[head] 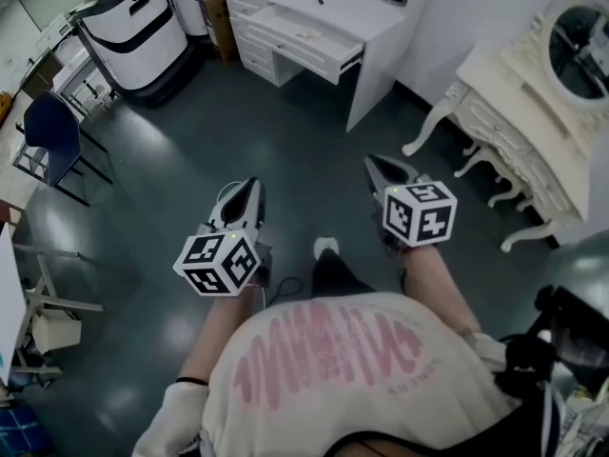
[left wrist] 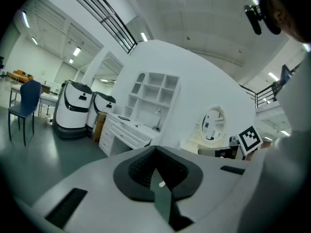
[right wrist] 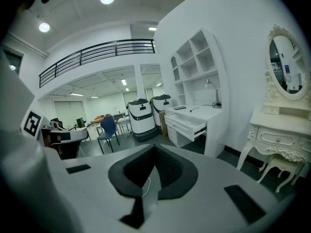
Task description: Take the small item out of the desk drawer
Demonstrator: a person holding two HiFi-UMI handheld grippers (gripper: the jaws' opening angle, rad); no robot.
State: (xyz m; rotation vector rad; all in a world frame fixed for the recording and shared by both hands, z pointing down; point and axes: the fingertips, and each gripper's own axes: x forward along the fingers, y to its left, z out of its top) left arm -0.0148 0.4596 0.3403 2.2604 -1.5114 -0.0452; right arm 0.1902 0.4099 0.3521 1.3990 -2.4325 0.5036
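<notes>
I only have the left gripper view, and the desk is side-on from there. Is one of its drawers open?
Observer: Yes. In the head view the wide drawer just under the top of the white desk stands pulled out. What lies in it is too small to tell.
Operator: And the right hand-held gripper, is it carrying anything?
Observer: No. The right gripper view shows the right hand-held gripper with its jaws together and nothing between them.
</notes>
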